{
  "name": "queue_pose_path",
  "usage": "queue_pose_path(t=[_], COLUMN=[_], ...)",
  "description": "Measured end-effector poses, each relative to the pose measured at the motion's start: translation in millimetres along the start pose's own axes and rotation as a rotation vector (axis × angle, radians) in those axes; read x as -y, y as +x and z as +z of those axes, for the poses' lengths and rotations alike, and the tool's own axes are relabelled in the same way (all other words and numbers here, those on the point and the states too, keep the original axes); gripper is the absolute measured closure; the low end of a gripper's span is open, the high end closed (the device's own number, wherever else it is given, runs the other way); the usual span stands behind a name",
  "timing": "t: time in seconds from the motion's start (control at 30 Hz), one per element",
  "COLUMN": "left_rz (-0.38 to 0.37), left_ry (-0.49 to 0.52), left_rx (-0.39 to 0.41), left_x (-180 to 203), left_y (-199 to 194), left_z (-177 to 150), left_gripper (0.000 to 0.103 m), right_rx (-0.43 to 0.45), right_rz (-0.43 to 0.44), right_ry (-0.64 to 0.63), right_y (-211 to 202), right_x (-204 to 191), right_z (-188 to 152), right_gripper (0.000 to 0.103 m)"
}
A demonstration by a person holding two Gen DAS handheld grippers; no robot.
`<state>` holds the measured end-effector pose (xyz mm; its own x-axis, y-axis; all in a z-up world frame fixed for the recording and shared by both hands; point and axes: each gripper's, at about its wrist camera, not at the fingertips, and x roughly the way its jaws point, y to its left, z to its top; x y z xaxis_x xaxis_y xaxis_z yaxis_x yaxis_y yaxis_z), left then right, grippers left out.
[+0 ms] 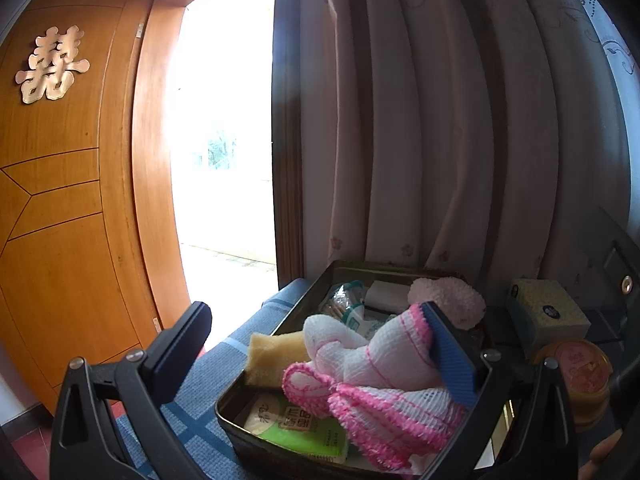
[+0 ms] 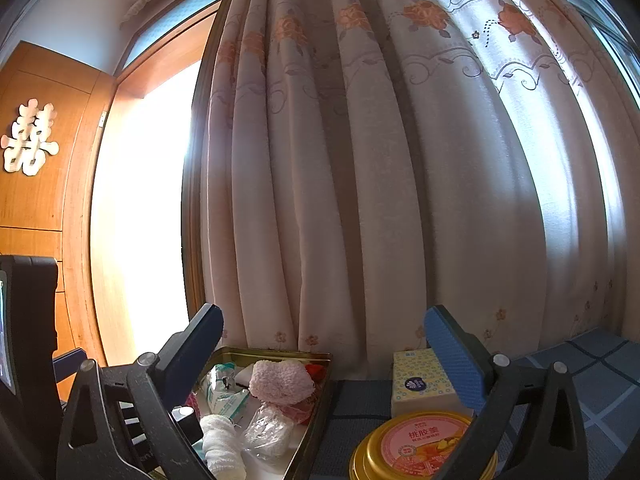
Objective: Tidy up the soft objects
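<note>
A dark metal tray [image 1: 228, 416] sits on a blue checked cloth and holds soft things: a white and pink mesh scrubber [image 1: 372, 364], a tan sponge [image 1: 272, 354], a fluffy pink cloth [image 1: 452, 298], and a green packet [image 1: 296, 428]. My left gripper [image 1: 320, 348] is open above the tray; its right finger touches the scrubber. The tray also shows in the right wrist view [image 2: 316, 412], with the pink cloth [image 2: 280, 386] and the scrubber [image 2: 220, 444] inside. My right gripper [image 2: 324, 344] is open and empty, above the tray's right edge.
A yellow tissue box [image 2: 420, 380] and a round gold tin [image 2: 416, 448] stand right of the tray. A flowered curtain [image 2: 360, 160] hangs close behind. A wooden door [image 1: 60, 200] and a bright doorway are to the left.
</note>
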<state>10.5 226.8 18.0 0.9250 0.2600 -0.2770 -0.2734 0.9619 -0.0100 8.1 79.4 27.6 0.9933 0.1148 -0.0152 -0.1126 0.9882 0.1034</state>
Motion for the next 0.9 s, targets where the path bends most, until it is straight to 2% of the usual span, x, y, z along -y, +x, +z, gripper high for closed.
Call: queue_pose_path(t=[0.6,0.9], left_rz=[-0.039,-0.023], left_ry=[-0.015,0.002], left_rx=[0.009,0.002], left_x=[-3.7,-0.7], left_y=[-0.5,1.5], left_z=[0.8,0.6], left_gripper=[0.000,0.000], right_rx=[-0.011,-0.010], right_rz=[-0.007,0.000], right_ry=[0.004,-0.002], right_y=[1.4,0.8], right_x=[2.1,2.5], right_z=[-0.1,0.0], right_gripper=[0.001,0.001])
